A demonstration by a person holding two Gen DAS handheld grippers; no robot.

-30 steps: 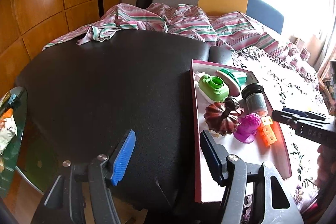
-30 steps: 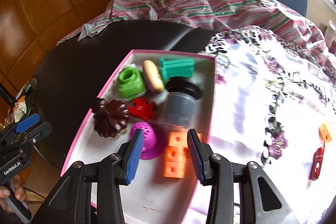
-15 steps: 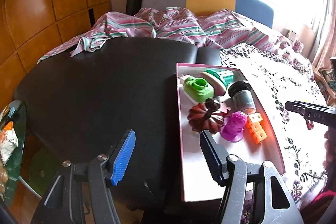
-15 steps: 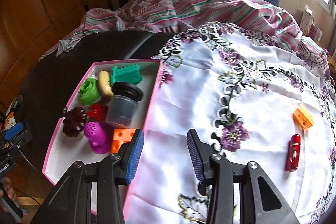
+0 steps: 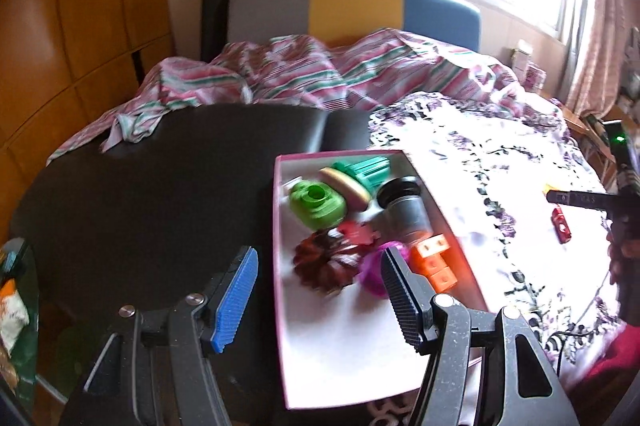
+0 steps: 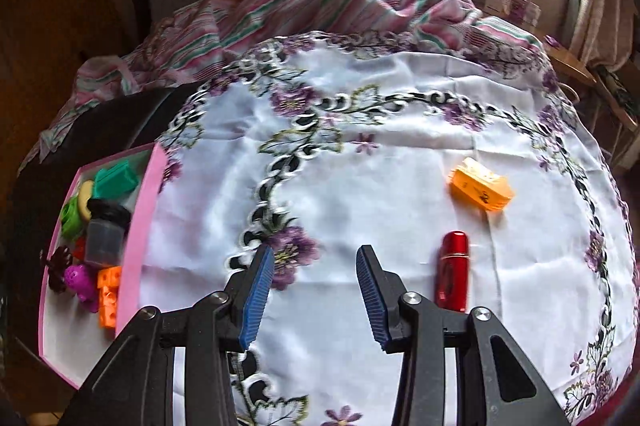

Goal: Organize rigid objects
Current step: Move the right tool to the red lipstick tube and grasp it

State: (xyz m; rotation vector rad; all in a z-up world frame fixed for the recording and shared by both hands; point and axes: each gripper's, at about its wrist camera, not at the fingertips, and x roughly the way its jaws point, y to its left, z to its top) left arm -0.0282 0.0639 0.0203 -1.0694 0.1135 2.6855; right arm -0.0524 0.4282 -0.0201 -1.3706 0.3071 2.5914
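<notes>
A pink-edged box (image 5: 280,266) (image 6: 136,226) holds several toys: a green piece (image 5: 318,204), a dark brown flower shape (image 5: 324,262), a grey cup (image 5: 404,210) and orange blocks (image 5: 434,260). On the floral cloth lie a red cylinder (image 6: 452,270) (image 5: 560,224) and an orange case (image 6: 482,189). My right gripper (image 6: 316,286) is open and empty above the cloth, with the red cylinder just to its right. My left gripper (image 5: 316,298) is open and empty over the box's near left side.
The white floral cloth (image 6: 360,186) covers the right of a black table (image 5: 160,194). A striped blanket (image 5: 320,70) and a grey, yellow and blue backrest (image 5: 352,10) lie behind. A glass side table (image 5: 16,306) stands at the far left.
My right gripper has swung right, from above the box's orange blocks to over the cloth near the red cylinder. My left gripper has shifted right and now straddles the box's left edge.
</notes>
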